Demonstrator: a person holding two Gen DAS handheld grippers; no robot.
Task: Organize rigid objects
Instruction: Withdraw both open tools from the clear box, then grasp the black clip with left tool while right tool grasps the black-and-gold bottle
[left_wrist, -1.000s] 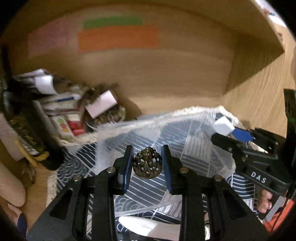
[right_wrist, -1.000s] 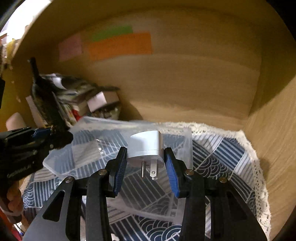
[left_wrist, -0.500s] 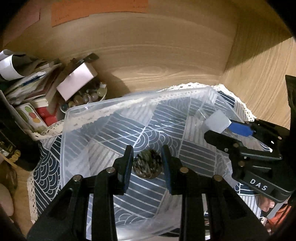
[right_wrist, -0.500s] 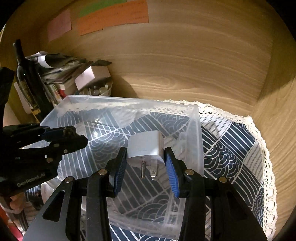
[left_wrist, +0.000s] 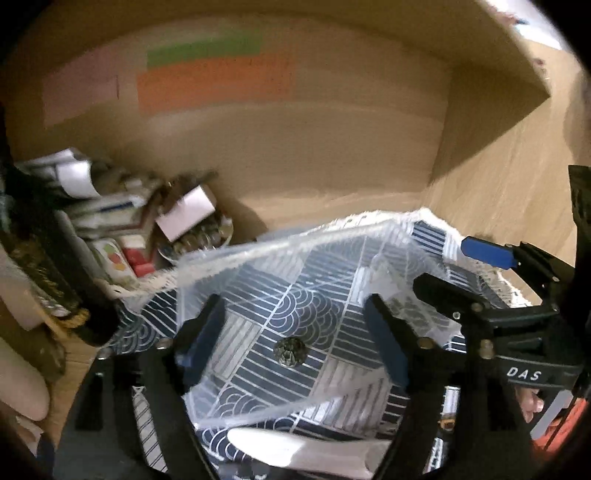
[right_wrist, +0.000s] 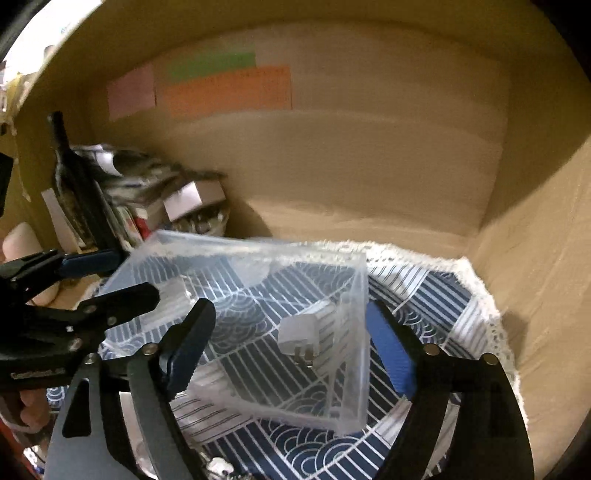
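Wooden shelf walls surround a patterned cloth (right_wrist: 436, 295) bearing a clear bin (right_wrist: 354, 295). Both grippers, left (left_wrist: 291, 343) and right (right_wrist: 291, 343), hover above it with fingers spread and empty. Directly beneath them, on the bin floor, lie the knob (left_wrist: 290, 351) and plug (right_wrist: 301, 338).

The clear plastic bin (right_wrist: 354, 332) has thin, glossy, see-through walls. Under it lies a woven cloth mat (right_wrist: 436, 306), matt navy and white print with a rough white lace edging. The plug adapter (right_wrist: 299, 334) in the bin is smooth white plastic with dull metal prongs. The small round knob (left_wrist: 290, 351) looks like dark, tarnished metal with a bumpy relief surface. Both the left gripper (left_wrist: 291, 339) and right gripper (right_wrist: 288, 347) are matt black plastic with blue rubbery pads (right_wrist: 391, 354) and shiny screw heads. The wooden back wall (right_wrist: 369, 166) is smooth, matt, pale grain, bearing flat paper notes (right_wrist: 225, 90).
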